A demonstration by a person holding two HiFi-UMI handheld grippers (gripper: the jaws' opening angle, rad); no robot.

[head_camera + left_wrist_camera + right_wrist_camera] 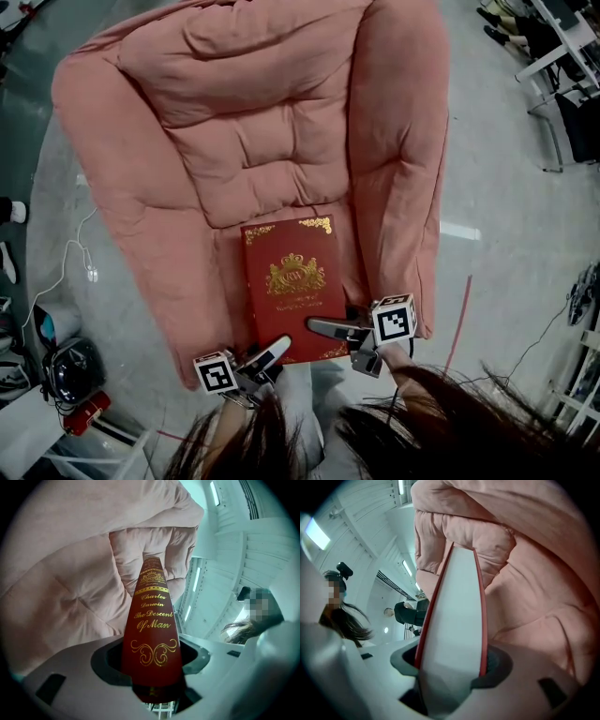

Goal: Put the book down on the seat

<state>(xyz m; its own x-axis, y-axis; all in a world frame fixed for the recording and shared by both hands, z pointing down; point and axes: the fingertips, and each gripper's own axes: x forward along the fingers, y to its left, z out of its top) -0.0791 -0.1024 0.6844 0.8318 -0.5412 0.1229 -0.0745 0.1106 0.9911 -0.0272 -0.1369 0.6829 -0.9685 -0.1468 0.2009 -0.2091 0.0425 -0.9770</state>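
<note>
The left gripper [274,354] clamps the spine of the red book [292,281], the right gripper [323,328] its page edge, over the near part of the pink seat [267,164]. Best to lower it level and flat, then release both together.

The book [291,281] had its near corners hidden under the fingers [330,328], and the gilt print beneath its crest was too small to read. The armchair [234,122] was cut off at the top edge.
</note>
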